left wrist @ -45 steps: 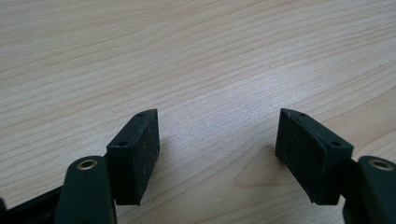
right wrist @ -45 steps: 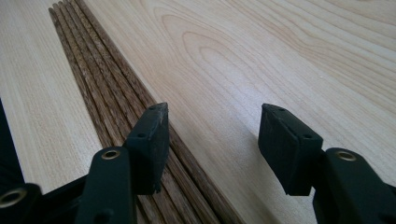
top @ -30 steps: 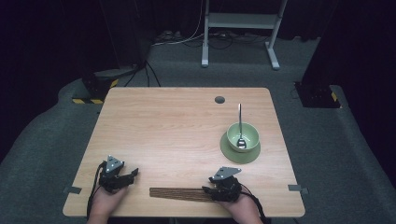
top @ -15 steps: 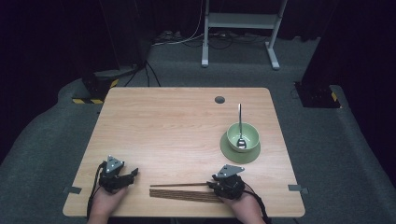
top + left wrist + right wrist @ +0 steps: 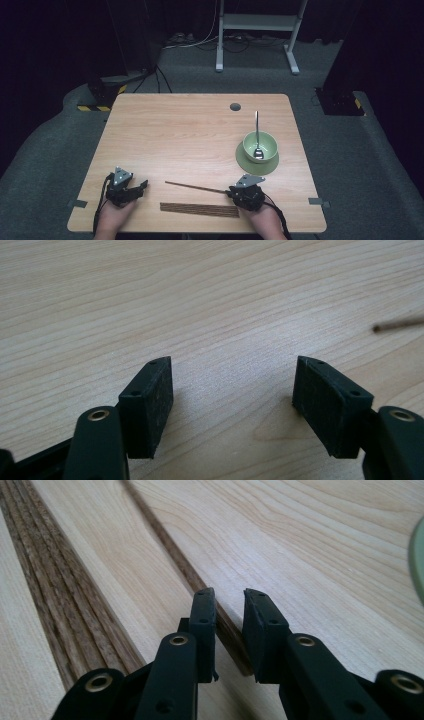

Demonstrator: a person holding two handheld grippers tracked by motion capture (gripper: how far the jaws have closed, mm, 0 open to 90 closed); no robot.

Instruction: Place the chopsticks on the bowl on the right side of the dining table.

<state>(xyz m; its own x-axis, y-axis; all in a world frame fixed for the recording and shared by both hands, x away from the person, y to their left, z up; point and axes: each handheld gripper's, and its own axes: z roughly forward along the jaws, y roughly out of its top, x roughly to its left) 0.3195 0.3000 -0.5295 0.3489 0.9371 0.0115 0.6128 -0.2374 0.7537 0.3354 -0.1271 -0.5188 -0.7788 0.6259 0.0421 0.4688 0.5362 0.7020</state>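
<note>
The right gripper sat at the near edge of the pale wooden table, and its jaws had just been closing around the end of a single thin dark-brown wooden chopstick. In the right gripper view that stick ran between the two black pads, which stood close on either side of it; whether they already pressed on it could not be told. The stick angled away from the bundle of dark-brown wooden chopsticks lying along the table's near edge, just beside it.

To do this pick well, the squeeze would probably need to finish before any lift, with the stick centred in the pads so it would not roll or pivot out. A slow, level raise seemed wise, since a grip at one end leaves a long lever.

The left gripper rested on the table well apart, its jaws wide and nothing between them. A light-green ceramic bowl with a metal spoon stood on a green saucer beyond.
</note>
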